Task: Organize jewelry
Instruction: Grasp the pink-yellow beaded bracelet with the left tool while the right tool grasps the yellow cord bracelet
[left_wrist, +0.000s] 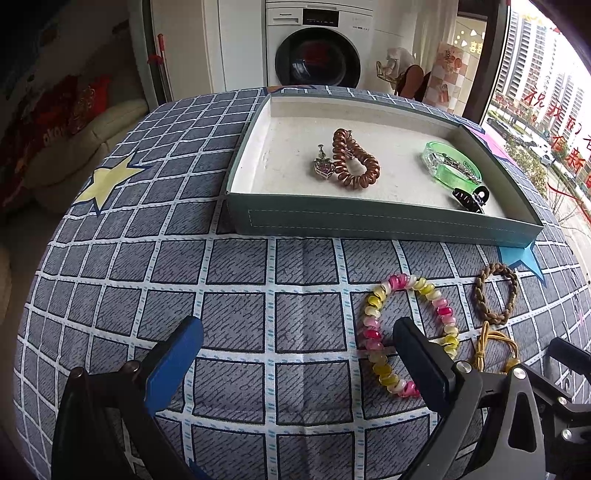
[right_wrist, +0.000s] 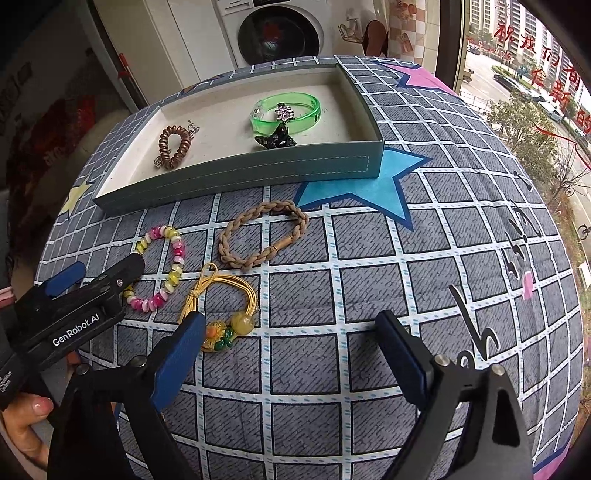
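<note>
Both the left hand-held gripper (left_wrist: 297, 341) and right hand-held gripper (right_wrist: 291, 334) are wide open and hold nothing, near the pink-and-yellow bead bracelet (left_wrist: 408, 332) on the bench (left_wrist: 221, 280).

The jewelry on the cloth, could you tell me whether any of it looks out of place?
Three pieces lie outside the tray: the beaded bracelet, the braided bracelet and the yellow cord charm. Nothing looks damaged or spilled.

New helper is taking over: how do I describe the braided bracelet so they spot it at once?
Find the shallow grey-green tray on the checked cloth. Just in front of it lies the braided bracelet, beside the blue star. It is the only plain tan one; its neighbours are a pink-and-yellow bead bracelet and a yellow cord.
</note>
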